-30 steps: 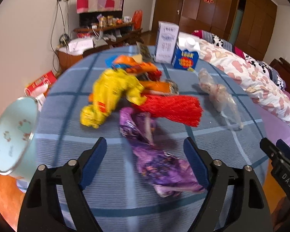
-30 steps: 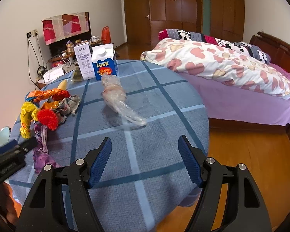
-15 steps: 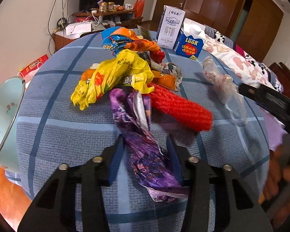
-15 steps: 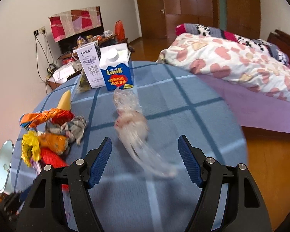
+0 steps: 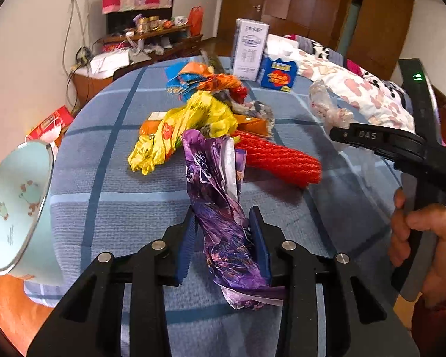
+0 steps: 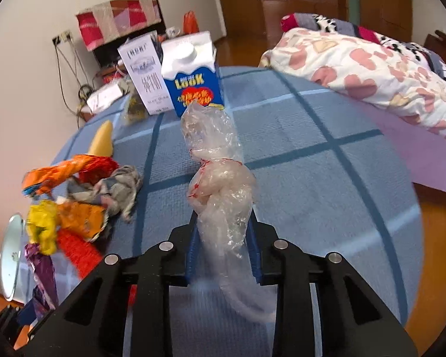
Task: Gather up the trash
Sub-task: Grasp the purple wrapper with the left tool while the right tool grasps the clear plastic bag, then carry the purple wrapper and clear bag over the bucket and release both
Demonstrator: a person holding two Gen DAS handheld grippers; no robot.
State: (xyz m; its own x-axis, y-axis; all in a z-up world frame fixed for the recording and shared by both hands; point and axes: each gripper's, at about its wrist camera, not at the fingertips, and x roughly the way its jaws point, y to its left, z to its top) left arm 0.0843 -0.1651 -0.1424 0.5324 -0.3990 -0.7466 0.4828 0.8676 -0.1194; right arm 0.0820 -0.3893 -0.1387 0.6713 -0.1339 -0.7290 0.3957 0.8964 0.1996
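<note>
On the blue checked tablecloth (image 5: 104,202) lies a heap of trash. My left gripper (image 5: 223,220) has a crumpled purple wrapper (image 5: 214,178) between its blue pads; the jaws are closing and press on it, and the wrapper's far end stands up off the cloth. In the right wrist view my right gripper (image 6: 223,226) is closing on a knotted clear plastic bag (image 6: 220,184), which fills the gap between the pads. The left wrist view shows that gripper (image 5: 336,132) from the side at the clear bag (image 5: 324,104), with a person's hand (image 5: 425,238) on its handle.
A yellow bag (image 5: 187,128), a red net roll (image 5: 279,160) and orange wrappers (image 5: 211,80) lie behind the purple one. A white carton (image 6: 145,77) and a blue carton (image 6: 193,83) stand at the far edge. A pale enamel basin (image 5: 15,202) sits at the left edge, a bed (image 6: 371,68) to the right.
Left jaws went from wide open to closed round the purple wrapper, whose far end rose. The right gripper moved forward over the clear bag and closed on it.
</note>
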